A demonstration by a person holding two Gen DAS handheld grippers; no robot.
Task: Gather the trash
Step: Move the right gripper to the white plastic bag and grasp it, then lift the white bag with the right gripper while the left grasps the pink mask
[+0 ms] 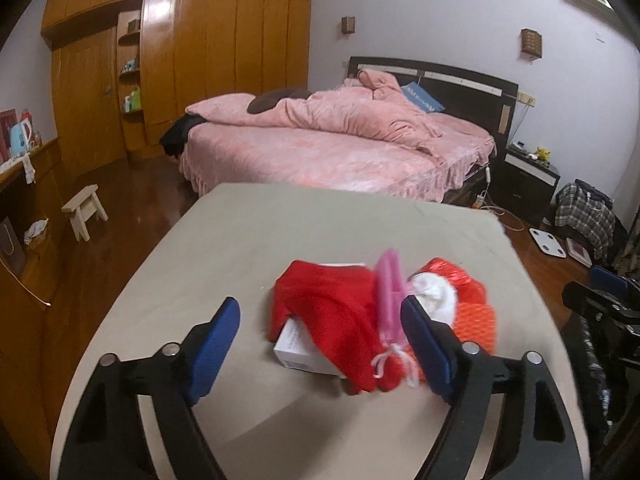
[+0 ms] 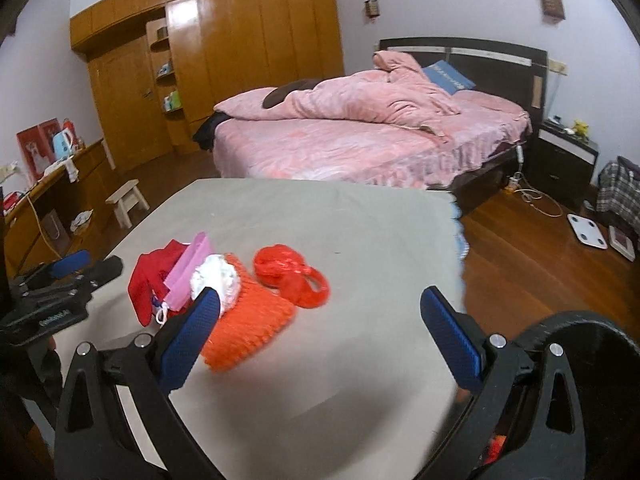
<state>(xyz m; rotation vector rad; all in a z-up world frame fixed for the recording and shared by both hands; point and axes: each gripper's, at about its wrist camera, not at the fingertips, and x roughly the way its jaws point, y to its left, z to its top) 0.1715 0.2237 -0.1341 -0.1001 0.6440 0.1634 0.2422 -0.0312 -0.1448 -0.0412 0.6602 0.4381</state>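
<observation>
Bedroom bench (image 2: 360, 232) carried all trash uncollected: red cloth (image 1: 320, 304), pink pouch (image 1: 390, 292), orange mesh (image 2: 244, 328), red bag (image 2: 288, 272). Left claw (image 1: 320, 340) spread, straddling the cloth at twelve o'clock; right claw (image 2: 320, 328) spread, empty.

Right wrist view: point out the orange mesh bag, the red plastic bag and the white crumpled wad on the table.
orange mesh bag (image 2: 248, 320), right wrist view, middle of the netting.
red plastic bag (image 2: 280, 264), right wrist view, its bunched body.
white crumpled wad (image 2: 218, 276), right wrist view, its top surface.
</observation>
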